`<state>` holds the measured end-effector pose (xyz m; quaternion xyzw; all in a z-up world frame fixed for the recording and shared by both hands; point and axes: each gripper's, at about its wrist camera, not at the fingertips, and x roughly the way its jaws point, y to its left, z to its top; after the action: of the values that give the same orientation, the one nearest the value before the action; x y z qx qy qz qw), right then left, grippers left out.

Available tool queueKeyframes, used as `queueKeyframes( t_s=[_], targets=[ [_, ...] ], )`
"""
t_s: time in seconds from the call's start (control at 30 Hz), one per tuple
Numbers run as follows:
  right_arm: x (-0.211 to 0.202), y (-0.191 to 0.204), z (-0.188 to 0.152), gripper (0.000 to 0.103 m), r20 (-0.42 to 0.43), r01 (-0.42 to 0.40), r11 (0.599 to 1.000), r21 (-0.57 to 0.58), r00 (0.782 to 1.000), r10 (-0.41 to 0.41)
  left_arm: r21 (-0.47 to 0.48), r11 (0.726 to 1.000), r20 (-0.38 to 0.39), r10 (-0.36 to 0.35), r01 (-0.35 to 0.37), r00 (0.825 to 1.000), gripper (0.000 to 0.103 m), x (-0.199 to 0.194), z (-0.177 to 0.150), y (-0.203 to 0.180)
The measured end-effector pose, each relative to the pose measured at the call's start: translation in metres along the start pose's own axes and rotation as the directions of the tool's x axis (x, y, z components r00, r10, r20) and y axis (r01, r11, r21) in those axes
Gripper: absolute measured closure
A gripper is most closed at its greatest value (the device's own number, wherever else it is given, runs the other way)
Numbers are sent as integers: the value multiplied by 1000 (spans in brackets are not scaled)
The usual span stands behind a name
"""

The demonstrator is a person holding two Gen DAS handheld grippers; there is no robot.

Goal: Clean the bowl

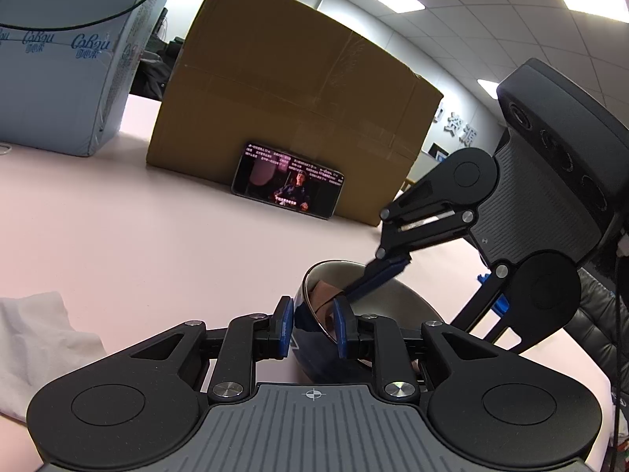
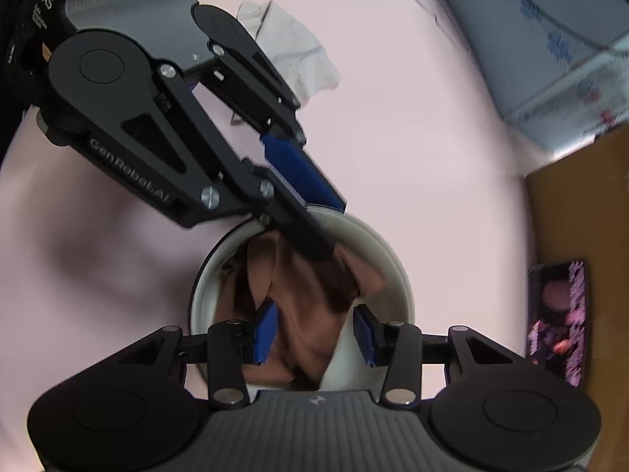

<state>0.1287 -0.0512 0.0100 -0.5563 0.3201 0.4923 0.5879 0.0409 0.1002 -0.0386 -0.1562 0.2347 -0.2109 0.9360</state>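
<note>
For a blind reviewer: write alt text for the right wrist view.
Looking down into a white-lined bowl on a pink table, the right claw grips a brown cloth inside it, while the left claw clamps the bowl's far rim. A crumpled white tissue lies beyond, and a phone leans against a cardboard box at right.

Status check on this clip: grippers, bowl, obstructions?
Left gripper shut on bowl rim. Right gripper shut on brown cloth inside bowl. White tissue on table beside, clear of the work.
</note>
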Motion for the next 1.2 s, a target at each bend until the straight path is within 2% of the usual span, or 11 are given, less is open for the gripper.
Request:
queueKeyframes(
  t_s=[0.17,0.23,0.43,0.63,0.7,0.8,0.97,1.07,1.2],
  targets=[
    [-5,17,4,50,34,75,991,-114,997,-72,-1,1000,0,0,0,1000,82,0,0,0],
    [-6,20,5,48,42,71,986,-148,997,-65,0,1000,-1,0,0,1000,81,1,0,0],
    [1,0,20,48,5,-85,993,-84,996,86,-1,1000,-10,3,-3,1000,81,2,0,0],
    [10,-30,13,50,29,-222,970,98,975,220,-7,1000,-15,5,-5,1000,81,3,1,0],
    [10,-33,9,53,46,-237,963,127,971,233,-6,1000,-15,5,-5,1000,81,2,1,0],
    [8,-31,9,65,45,-248,959,136,969,244,-7,1000,-15,4,-4,1000,81,2,1,0],
    [6,-29,8,90,35,-230,964,137,973,227,-6,1000,-14,3,-4,1000,81,2,0,-1],
    [3,-27,2,91,50,-161,974,160,987,155,-4,1000,-13,4,-4,1000,81,2,0,-1],
    [-5,-27,-18,91,166,-100,957,272,985,56,-1,1000,-12,6,-6,1000,81,1,-1,-2]
  ],
)
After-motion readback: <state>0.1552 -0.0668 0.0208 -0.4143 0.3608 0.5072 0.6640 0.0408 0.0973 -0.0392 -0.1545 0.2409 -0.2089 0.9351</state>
